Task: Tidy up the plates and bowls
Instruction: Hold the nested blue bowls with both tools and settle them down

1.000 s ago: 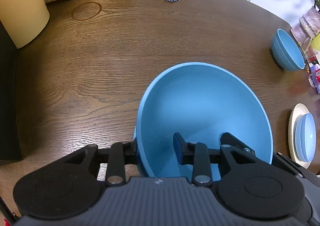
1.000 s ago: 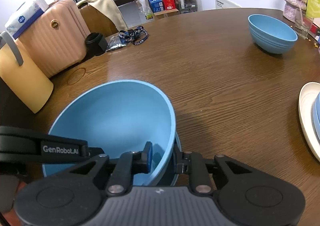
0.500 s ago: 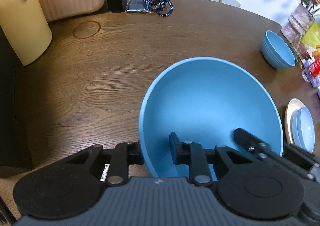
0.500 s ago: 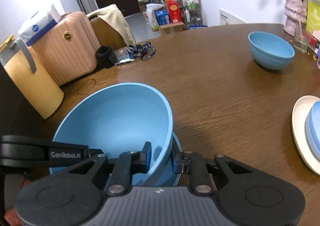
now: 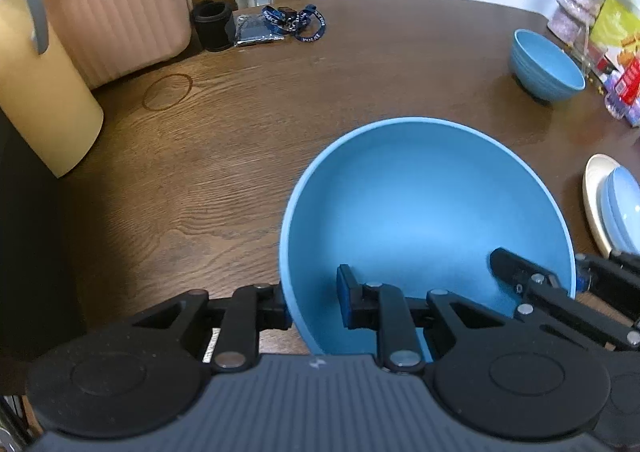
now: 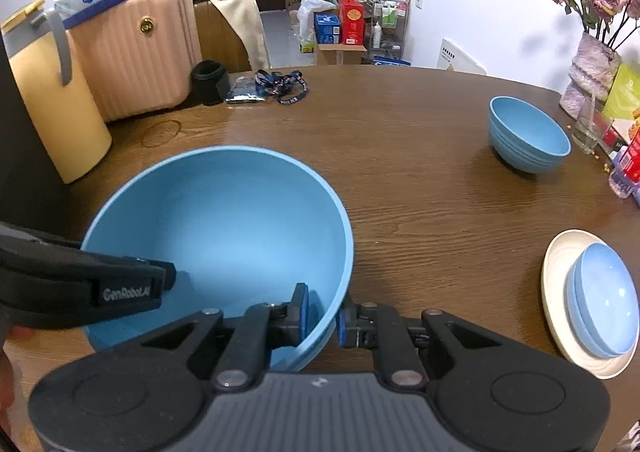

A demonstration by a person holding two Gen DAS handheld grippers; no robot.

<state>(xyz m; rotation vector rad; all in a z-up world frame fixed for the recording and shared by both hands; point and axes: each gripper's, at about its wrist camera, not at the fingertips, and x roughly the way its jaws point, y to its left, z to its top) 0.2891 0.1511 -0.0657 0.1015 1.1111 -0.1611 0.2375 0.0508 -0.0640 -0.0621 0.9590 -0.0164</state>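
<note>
"GenRobot.AI" stands in pale letters on the left tongs [image 6: 132,292]; "POLICE" is printed on the blue lanyard [image 5: 298,22].

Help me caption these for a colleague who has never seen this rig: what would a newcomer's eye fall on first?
The big blue bowl fills the near foreground, its rim pinched by both the left gripper and right gripper on opposite sides. Beyond it on the brown table, a smaller blue bowl stands far right, and a cream plate holding a pale blue dish lies near right.
</note>
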